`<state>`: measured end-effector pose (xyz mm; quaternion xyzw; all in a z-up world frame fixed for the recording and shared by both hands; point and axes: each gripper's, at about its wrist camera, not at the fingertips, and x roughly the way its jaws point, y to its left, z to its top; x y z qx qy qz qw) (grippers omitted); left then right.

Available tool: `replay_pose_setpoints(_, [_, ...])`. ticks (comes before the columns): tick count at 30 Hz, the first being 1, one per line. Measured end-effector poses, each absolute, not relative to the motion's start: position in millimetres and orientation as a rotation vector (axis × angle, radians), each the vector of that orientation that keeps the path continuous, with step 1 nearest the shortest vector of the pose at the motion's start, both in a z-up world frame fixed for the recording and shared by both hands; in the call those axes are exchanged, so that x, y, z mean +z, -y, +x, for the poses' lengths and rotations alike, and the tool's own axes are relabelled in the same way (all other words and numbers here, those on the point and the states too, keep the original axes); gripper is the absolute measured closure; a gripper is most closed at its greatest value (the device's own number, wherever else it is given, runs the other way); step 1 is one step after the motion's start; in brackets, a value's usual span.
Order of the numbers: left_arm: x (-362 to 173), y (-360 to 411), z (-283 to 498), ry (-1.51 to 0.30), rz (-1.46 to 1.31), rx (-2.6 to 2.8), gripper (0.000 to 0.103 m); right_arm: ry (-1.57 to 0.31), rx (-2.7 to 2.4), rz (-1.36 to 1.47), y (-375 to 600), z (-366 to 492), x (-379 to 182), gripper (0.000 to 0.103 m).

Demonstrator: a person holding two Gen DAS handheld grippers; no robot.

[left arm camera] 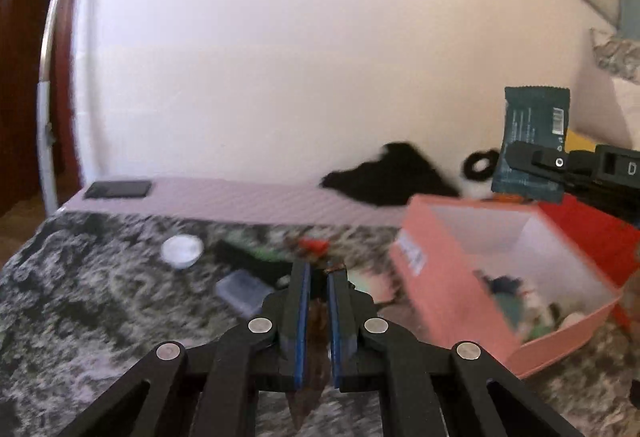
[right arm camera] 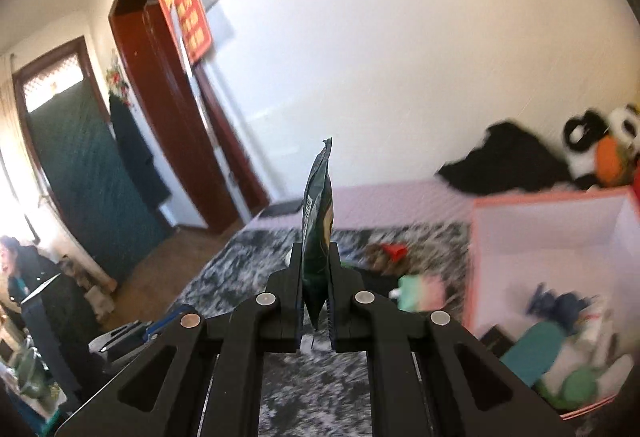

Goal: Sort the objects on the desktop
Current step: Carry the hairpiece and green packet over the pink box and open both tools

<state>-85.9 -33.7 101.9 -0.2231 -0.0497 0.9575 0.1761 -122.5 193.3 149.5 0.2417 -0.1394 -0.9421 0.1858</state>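
The right gripper (right arm camera: 315, 257) pinches a dark green packet (right arm camera: 318, 221) upright; its barcode shows, print unreadable. The left gripper (left arm camera: 319, 273) clamps something brown (left arm camera: 316, 321) beside the pink box (left arm camera: 440, 277).

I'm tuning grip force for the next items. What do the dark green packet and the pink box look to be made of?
The dark green packet, pinched in the right hand-held gripper, looks like thin glossy plastic film: crimped serrated top edge, printed barcode, slight sheen. The pink box looks like matte cardboard: thin, straight walls with a plain white inside, though blur leaves that uncertain.
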Motion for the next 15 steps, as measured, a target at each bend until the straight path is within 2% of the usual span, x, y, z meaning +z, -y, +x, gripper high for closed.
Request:
replay_pose_setpoints(9, [140,-48,-81,0.167,-0.51,2.568,0.097,0.418,-2.832,0.615,-279,-87,171,0.094])
replay_pose_setpoints(15, [163,-133,-95,0.065,-0.467,2.463,0.097,0.503,-2.943,0.636,-349,-81,164,0.094])
